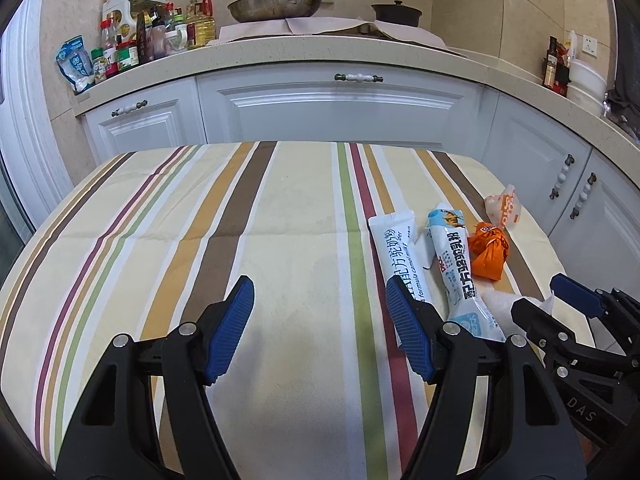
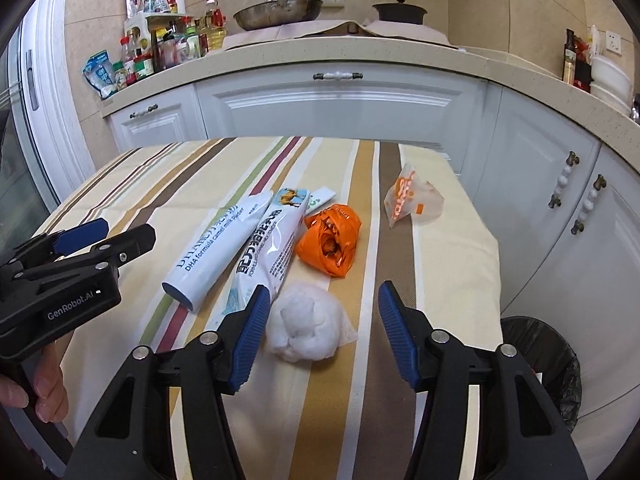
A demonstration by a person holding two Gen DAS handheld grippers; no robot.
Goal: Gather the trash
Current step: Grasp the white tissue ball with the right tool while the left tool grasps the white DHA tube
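On the striped tablecloth (image 2: pixel 448 264) lies a cluster of trash: a white sachet (image 2: pixel 216 252), a blue-and-white sachet (image 2: pixel 276 240), a crumpled orange wrapper (image 2: pixel 330 244), a clear bag with orange print (image 2: pixel 412 200) and a white tissue ball (image 2: pixel 306 326). My right gripper (image 2: pixel 323 292) is open around the tissue ball; the left pad is close to it, the right pad well apart. My left gripper (image 1: pixel 319 286) is open over bare cloth, its right finger above the white sachet (image 1: pixel 394 252). It holds nothing.
A bin with a black liner (image 2: pixel 540 356) stands on the floor beside the table's right edge. White cabinets (image 1: pixel 328 108) and a counter with bottles, a pan (image 1: pixel 276 4) and a pot run behind. A hand (image 2: pixel 44 384) holds the left gripper's handle.
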